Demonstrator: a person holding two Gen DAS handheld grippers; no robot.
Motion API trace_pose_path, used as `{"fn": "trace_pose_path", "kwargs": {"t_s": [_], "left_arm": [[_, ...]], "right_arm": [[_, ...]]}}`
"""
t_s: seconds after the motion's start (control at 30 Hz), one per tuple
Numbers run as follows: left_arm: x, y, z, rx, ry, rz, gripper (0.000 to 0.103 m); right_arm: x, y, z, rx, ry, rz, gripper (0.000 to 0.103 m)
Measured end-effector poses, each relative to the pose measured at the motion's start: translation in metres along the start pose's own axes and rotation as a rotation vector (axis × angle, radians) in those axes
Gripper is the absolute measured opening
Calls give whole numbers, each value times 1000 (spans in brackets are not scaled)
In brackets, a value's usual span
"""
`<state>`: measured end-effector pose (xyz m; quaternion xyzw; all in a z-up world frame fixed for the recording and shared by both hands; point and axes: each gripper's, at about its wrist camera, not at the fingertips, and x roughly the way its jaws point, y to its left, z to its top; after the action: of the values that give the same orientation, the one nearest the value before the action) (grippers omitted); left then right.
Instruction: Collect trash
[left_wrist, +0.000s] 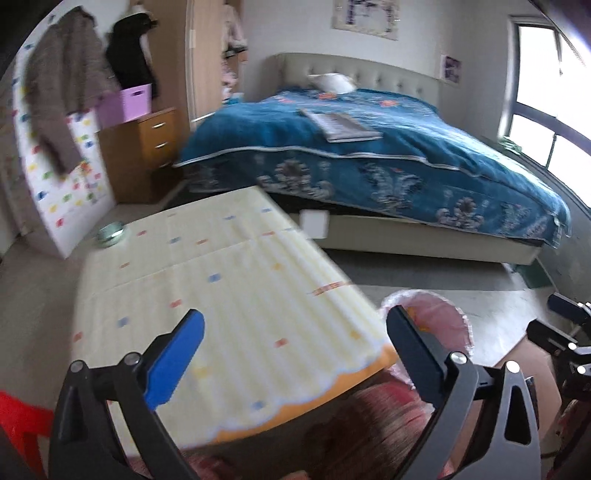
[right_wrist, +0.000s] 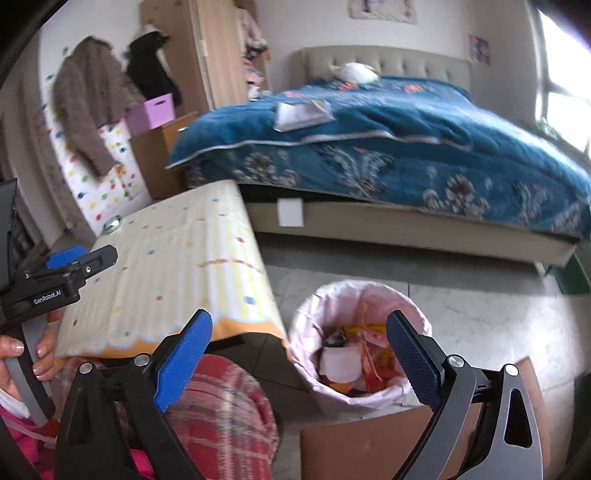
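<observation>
A waste bin with a pink liner (right_wrist: 413, 314) stands on the floor right of the table; it holds white paper and several colourful wrappers (right_wrist: 369, 362). Its rim shows in the left wrist view (left_wrist: 443, 306). My right gripper (right_wrist: 297, 352) is open and empty, hovering above the bin's near left side. My left gripper (left_wrist: 295, 347) is open and empty over the near right part of the table; it also shows in the right wrist view (right_wrist: 79, 258). A small round metal dish (left_wrist: 110, 232) sits at the table's far left corner.
A low table with a yellow dotted cloth (left_wrist: 229, 280) fills the middle. A bed with a blue quilt (left_wrist: 388, 147) stands behind. A cardboard box (right_wrist: 354, 446) lies near the bin. A red plaid cloth (right_wrist: 221, 413) covers the person's lap. A wooden drawer unit (left_wrist: 147, 151) stands at far left.
</observation>
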<state>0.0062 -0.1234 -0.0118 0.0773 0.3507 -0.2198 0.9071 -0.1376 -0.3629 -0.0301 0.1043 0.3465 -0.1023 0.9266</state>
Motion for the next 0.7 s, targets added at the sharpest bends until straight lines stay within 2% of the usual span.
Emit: {"fn": "trace_pose_path", "kwargs": {"t_s": [0.07,0.17,0.27,0.47,0.6,0.7], "left_arm": [[-13,17,-5,-28,4,74,96],[-30,41,-11,-71,9,141,96],[-49,63,-17,-119,-1,173,96],[-83,100,-29,-158,-6,298,96],[-97,118,-40,-176,2,381,96],[-107,132,-45,-208,1,402,96]], "right_arm": [[-3,20,5,-36,-9,41,94],[-9,45,12,-89,-25,78,94],[-15,71,18,-140,-45,125,94],[-26,119,25,-237,-75,220,94],[-28,150,31,-289,-86,245,94],[-29,173,34,-318,-90,253,94]]}}
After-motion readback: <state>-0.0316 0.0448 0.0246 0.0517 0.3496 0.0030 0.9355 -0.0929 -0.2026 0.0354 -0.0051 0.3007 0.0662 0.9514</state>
